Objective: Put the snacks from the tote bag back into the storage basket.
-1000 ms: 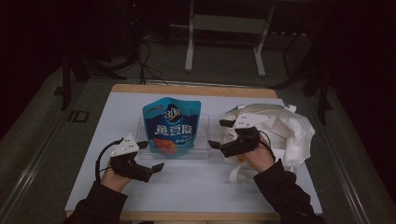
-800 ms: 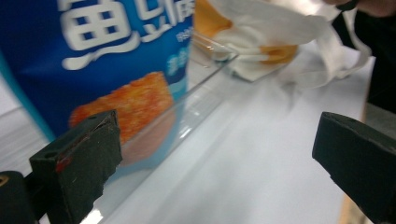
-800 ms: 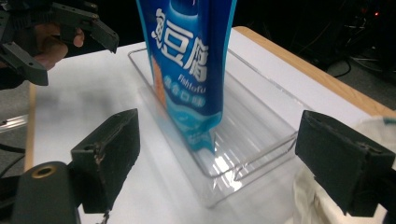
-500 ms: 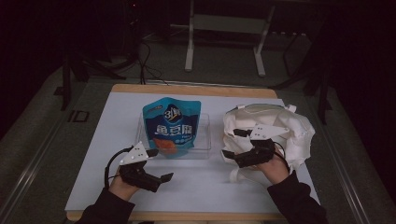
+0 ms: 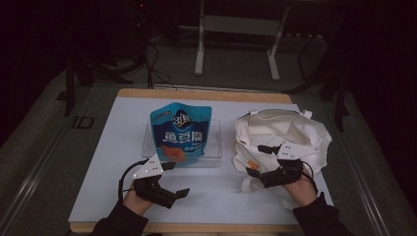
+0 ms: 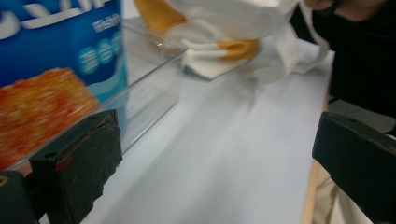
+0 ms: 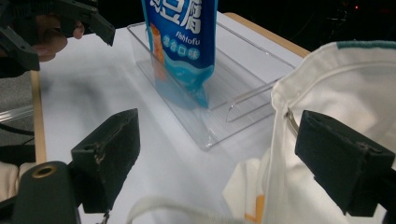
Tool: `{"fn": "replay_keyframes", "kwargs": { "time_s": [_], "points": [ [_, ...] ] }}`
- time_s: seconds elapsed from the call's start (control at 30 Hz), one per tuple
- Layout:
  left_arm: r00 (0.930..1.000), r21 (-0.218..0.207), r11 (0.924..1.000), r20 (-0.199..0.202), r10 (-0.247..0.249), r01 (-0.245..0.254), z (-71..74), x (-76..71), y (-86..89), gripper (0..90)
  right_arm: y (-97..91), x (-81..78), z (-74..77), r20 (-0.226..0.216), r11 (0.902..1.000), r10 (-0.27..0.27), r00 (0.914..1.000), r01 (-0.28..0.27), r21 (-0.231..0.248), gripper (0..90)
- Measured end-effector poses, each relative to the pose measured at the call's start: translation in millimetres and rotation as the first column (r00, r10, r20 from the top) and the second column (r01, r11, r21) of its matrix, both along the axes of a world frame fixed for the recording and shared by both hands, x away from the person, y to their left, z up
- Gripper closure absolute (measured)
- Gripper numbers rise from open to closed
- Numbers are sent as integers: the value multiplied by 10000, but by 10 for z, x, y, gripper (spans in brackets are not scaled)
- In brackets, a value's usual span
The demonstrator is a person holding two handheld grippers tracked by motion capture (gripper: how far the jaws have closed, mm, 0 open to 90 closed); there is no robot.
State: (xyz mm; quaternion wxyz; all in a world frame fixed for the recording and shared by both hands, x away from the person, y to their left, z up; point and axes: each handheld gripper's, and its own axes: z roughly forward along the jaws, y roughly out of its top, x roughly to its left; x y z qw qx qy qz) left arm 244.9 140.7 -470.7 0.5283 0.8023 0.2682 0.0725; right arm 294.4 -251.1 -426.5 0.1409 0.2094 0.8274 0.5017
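Both grippers spread and empty at the near edge; the snack pouch stands ahead in the tray.

The left gripper point(image 5: 169, 179) is held with its jaws wide apart, nothing between them, just short of the near wall of the clear rectangular plastic tray point(image 5: 215, 147); the right gripper point(image 5: 260, 160) is likewise spread and empty, resting at the near left edge of the crumpled white cloth tote bag point(image 5: 295, 132), which lies to the right of the tray. The blue stand-up snack pouch with an orange food picture point(image 5: 180, 132) is set upright in the tray's left part, its long axis vertical, directly ahead of the left gripper, which is judged the nearer one. From the left gripper view the pouch point(image 6: 51, 70) is cut off at the top and blurred. The bag's inside is not made out, and orange trim point(image 6: 238, 46) on it is only partly visible.
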Motion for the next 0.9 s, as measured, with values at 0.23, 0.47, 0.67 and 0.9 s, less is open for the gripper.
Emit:
{"fn": "replay_keyframes", "kwargs": {
  "time_s": [0.23,0.47,0.67,0.9],
  "points": [
    [9977,204,9977,169,-651,648,27,-71,-215,17,-132,-122,-48,132,9998,-152,9998,150,164,141],
    [9936,379,9929,94,-1129,1125,2,-110,-380,18,-234,-201,-111,405,9990,-442,9982,438,100,141],
    [9893,576,9876,31,-1462,1458,-40,-127,-527,17,-271,-267,-146,481,9987,-502,9976,502,11,141],
    [9878,937,9835,19,-1559,1550,-117,-153,-589,18,-292,-370,-179,770,9976,-699,9946,698,43,141]
  ]
}}
